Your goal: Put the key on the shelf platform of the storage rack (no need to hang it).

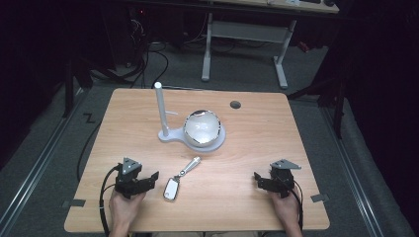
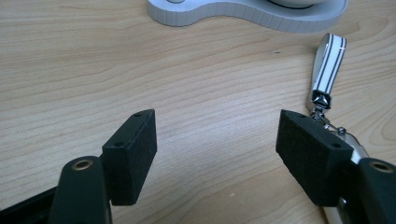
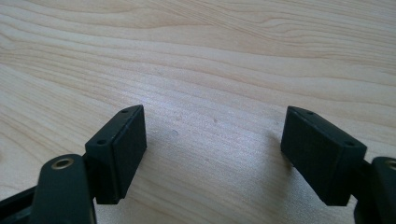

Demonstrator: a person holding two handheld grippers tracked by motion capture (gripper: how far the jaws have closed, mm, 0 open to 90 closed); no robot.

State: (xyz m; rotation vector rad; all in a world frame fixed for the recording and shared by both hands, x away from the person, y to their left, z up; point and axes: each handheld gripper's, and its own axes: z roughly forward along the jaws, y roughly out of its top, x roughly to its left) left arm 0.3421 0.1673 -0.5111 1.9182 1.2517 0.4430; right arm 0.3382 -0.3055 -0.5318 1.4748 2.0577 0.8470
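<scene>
Table: pale rectangular wooden tabletop [image 1: 257,148], bearing everything.
Stand: white plastic base with upright post and round bowl [image 1: 202,129], far centre, ready for hanging.
Grippers: left gripper [image 1: 148,178] and right gripper [image 1: 261,181] gaping, nothing between.
Key fob: white fob on striped strap [image 1: 179,178], flat, near centre, just right of left gripper, within reach.

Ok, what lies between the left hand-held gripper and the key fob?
Nothing: bare wood. In the high view the left hand-held gripper sits just left of the key fob.

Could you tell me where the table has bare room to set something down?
The widest bare patch of the table lies right of the key fob, between the white stand and the right gripper. The far corners are also free, apart from a small round hole. It is crowded around the left gripper, which sits beside the fob.
</scene>
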